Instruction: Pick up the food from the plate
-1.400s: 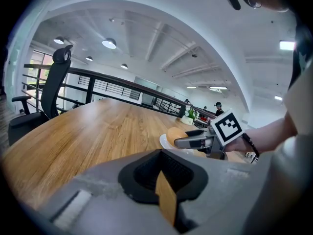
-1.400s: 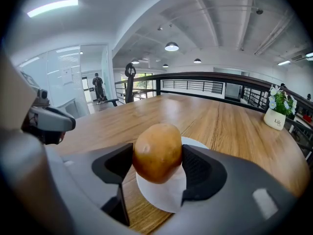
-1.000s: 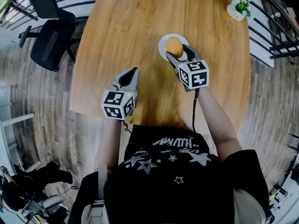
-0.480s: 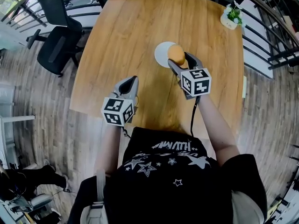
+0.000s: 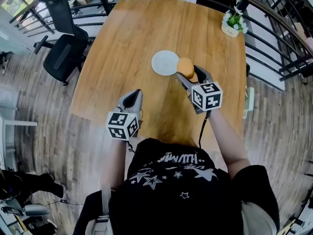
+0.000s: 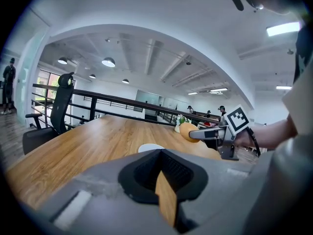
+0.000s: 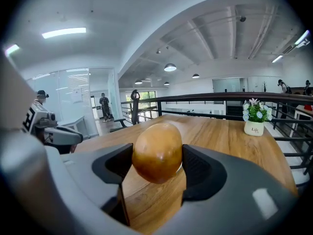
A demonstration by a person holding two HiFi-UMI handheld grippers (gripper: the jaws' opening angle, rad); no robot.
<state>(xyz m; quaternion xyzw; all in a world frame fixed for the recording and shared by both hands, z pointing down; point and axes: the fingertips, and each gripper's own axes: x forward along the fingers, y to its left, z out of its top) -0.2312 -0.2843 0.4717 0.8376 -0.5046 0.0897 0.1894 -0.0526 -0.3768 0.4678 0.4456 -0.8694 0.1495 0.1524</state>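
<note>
Off the plate [image 5: 165,62] since a second ago: seen from overhead, the food [image 5: 185,64] now hangs just right of its rim, gripped by the right gripper [image 5: 190,72]. Left gripper [image 5: 132,98] view: jaws pinched together on nothing (it idles near the table [image 5: 122,38] edge). Right gripper view: both pads press the round brown food, raised above the wood. Pickup looks done, I'd say; nothing obvious remains.

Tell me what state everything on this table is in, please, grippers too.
plate, empty, flat on the table.
food, held in the air, off the plate.
right gripper, shut on the food.
left gripper, shut, nothing in it.
plant, upright near the table's far corner.
</note>
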